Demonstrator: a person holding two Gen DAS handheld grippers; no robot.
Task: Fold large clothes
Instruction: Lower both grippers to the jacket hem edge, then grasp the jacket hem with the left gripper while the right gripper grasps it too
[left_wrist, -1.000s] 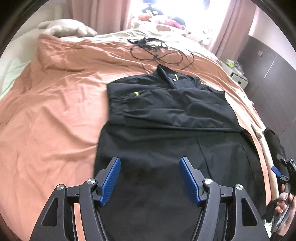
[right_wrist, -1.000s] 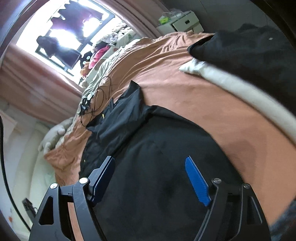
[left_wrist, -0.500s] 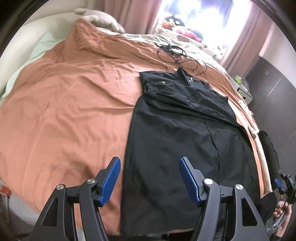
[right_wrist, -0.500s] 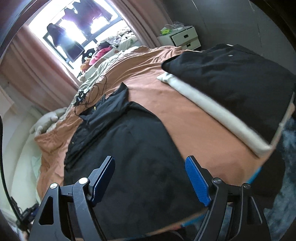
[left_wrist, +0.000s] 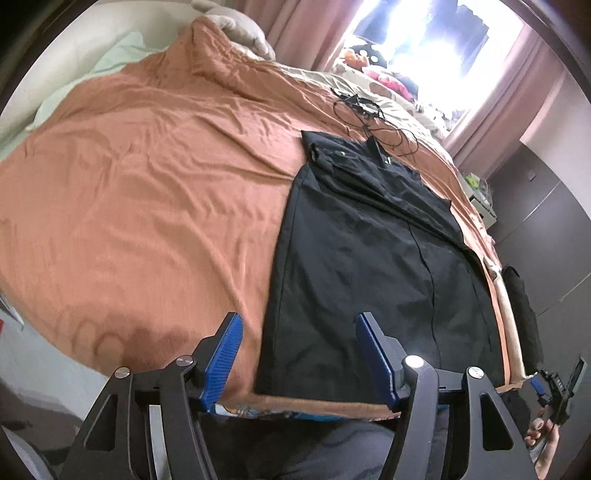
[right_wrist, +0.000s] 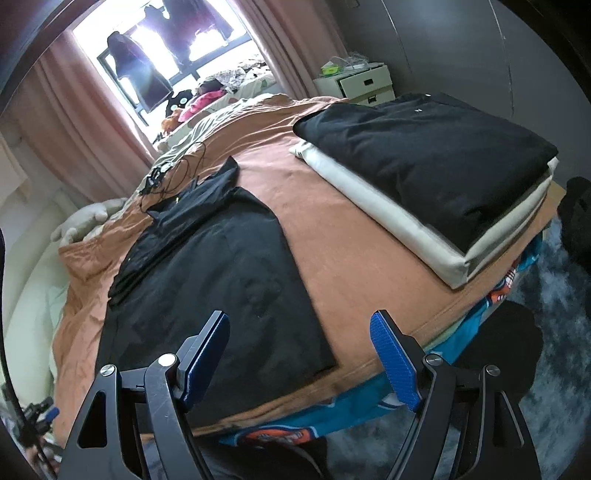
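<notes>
the window glare washes out whatever sits on the sill, and the tangle of black cable (left_wrist: 369, 118) beyond the collar is too fine to trace. the black garment (left_wrist: 369, 258) lies flat on the orange bedspread (left_wrist: 147, 192), its sleeves folded across the chest, hem near the bed's foot edge; its fabric detail is lost in the dark. the left gripper (left_wrist: 299, 350) hovers above the hem's left corner, blue pads wide apart, holding nothing. the right gripper (right_wrist: 301, 354) hangs over the hem's right corner, likewise spread and empty. a folded stack of black and cream clothes (right_wrist: 424, 177) sits well apart to the right.
</notes>
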